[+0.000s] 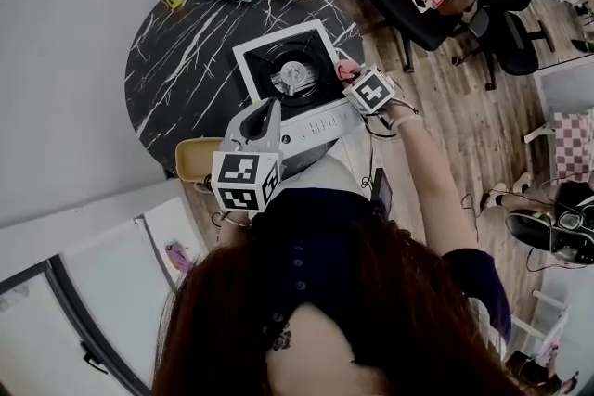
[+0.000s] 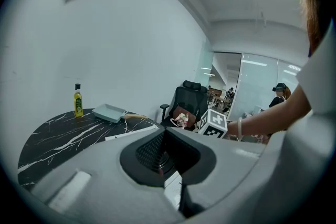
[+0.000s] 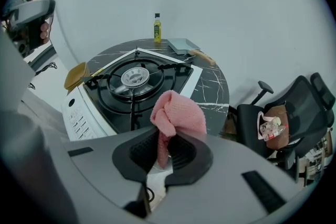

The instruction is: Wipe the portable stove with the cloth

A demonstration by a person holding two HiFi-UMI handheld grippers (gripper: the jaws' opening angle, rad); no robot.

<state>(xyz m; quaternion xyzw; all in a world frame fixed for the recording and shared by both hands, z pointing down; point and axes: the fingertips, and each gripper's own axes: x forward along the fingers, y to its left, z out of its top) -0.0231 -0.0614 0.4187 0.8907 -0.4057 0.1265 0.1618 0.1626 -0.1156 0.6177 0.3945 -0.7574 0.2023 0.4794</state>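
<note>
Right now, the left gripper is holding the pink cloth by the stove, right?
No, it's the right gripper holding the pink cloth by the stove. The right gripper view shows the cloth pinched in its jaws.

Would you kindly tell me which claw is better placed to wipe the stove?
Right: the right claw grips the pink cloth by the stove; the left claw is shut and empty.

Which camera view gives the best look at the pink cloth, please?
The right gripper view: the pink cloth sits at the centre, close up, pinched between the right tool's jaws, with the stove behind it. The head view shows it only as a small pink spot beside that tool's marker cube. The left gripper view does not show it.
</note>
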